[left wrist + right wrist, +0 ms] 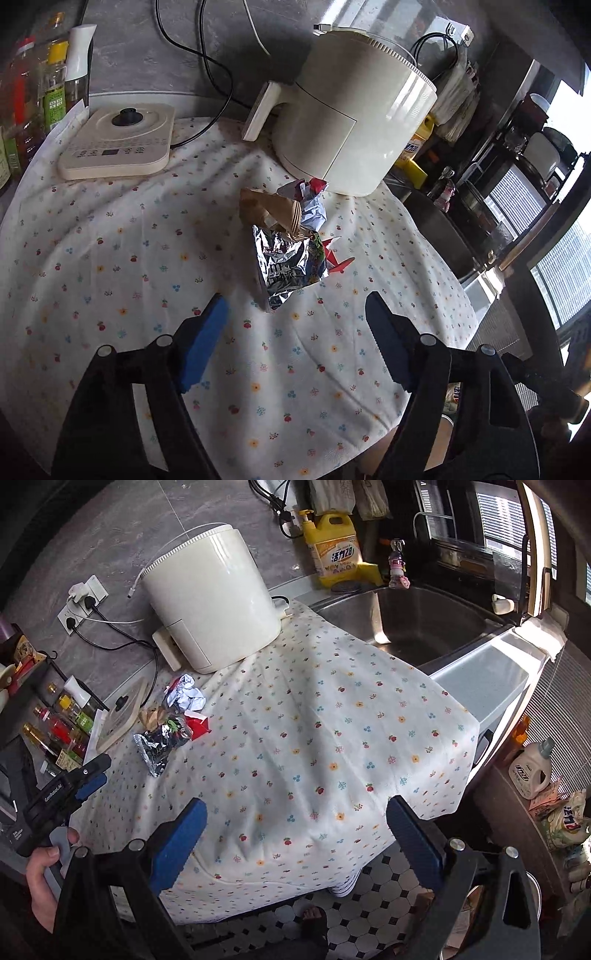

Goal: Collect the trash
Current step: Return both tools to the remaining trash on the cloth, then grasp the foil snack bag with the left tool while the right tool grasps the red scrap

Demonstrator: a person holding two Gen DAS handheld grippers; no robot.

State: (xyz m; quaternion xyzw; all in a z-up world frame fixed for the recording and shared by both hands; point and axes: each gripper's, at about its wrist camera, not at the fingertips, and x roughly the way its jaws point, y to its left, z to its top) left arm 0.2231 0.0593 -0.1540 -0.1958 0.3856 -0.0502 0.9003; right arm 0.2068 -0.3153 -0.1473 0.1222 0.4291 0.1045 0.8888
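A small pile of trash lies on the flowered cloth: a silver foil snack bag (290,264), a brown paper cone (271,212), crumpled white paper (314,212) and a red wrapper (338,260). My left gripper (295,308) is open and empty, just in front of the foil bag. In the right wrist view the foil bag (162,744), crumpled paper (188,696) and red wrapper (195,725) lie at the left, with the left gripper (86,775) beside them. My right gripper (295,812) is open and empty, over the cloth's front edge.
A cream air fryer (354,122) stands right behind the trash. A cream kettle base (118,142) and bottles (33,96) are at the left. A steel sink (410,624) and a yellow detergent jug (336,550) lie to the right.
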